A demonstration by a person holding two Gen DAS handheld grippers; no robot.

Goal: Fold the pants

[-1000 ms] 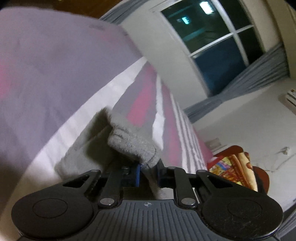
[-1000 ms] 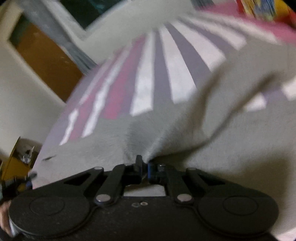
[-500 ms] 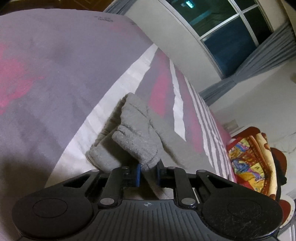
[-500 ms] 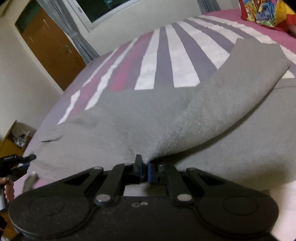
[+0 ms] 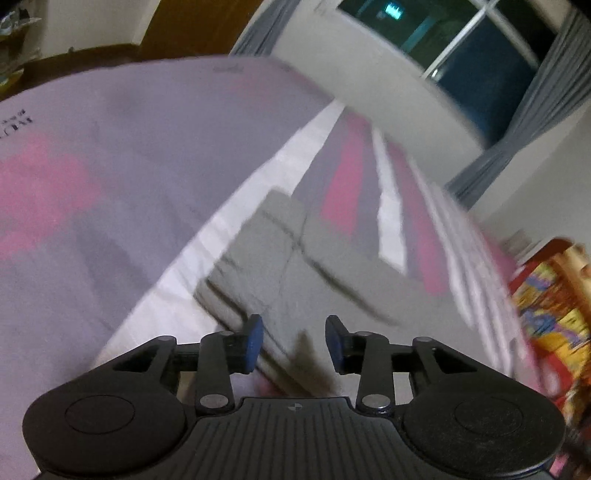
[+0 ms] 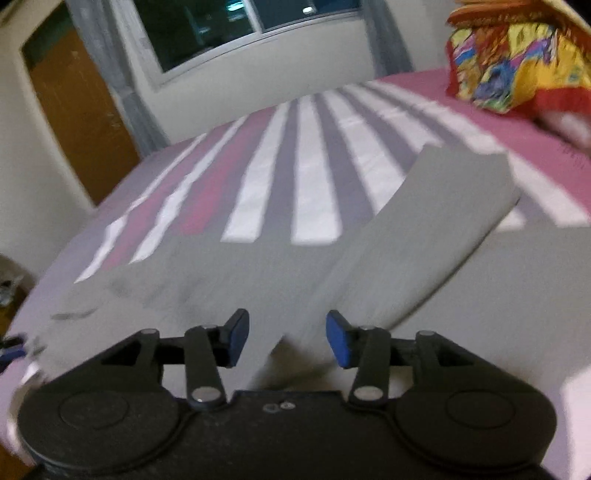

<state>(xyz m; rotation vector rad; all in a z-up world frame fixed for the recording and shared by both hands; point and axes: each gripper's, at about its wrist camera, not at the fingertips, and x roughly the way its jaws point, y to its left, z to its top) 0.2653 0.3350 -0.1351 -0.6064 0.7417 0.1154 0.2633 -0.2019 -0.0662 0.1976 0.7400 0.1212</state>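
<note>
The grey pants [image 5: 280,258] lie flat on the striped bedspread [image 5: 110,147], one leg folded over the other. In the right wrist view the pants [image 6: 424,229] spread wide, with a folded leg running up to the right. My left gripper [image 5: 293,341] hovers just above the near edge of the fabric; its jaws are opening and nothing is pinched between the blue pads [image 5: 255,341]. My right gripper [image 6: 286,338] is likewise over the grey cloth, jaws opening, pads [image 6: 338,341] apart and clear of the fabric. Both views are motion-blurred.
A bright patterned pillow [image 6: 517,59] sits at the bed's far right, also the pillow [image 5: 554,314] in the left view. A window [image 6: 229,29] with grey curtains and a wooden door [image 6: 77,118] stand behind the bed. The other gripper's tip [image 6: 11,350] shows at the left edge.
Both grippers let go of the grey fabric and their jaws spread apart. The lifted pant parts dropped flat onto the bed, and both cameras tilted up a little.
</note>
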